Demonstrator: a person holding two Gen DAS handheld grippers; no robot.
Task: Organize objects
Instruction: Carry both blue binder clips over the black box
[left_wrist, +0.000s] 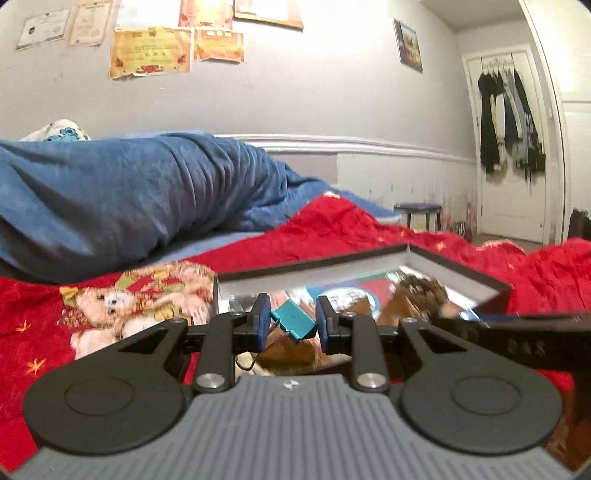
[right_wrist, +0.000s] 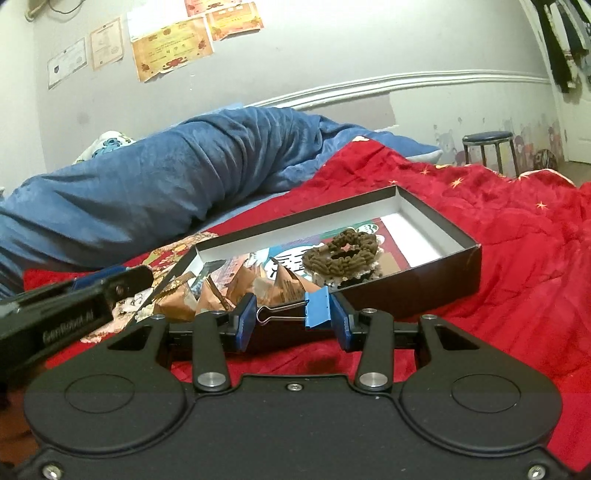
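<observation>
My left gripper is shut on a teal binder clip, held just in front of the black box. My right gripper is shut on a blue binder clip, gripped lengthwise with its wire handles against the left pad, at the near wall of the black box. Inside the box lie a brown crocheted scrunchie, brown paper packets and printed cards. The scrunchie also shows in the left wrist view. The left gripper's body crosses the right wrist view at the left.
The box sits on a red quilt with a bear picture. A rolled blue blanket lies behind it along the wall. A blue stool and a door with hanging clothes stand far right.
</observation>
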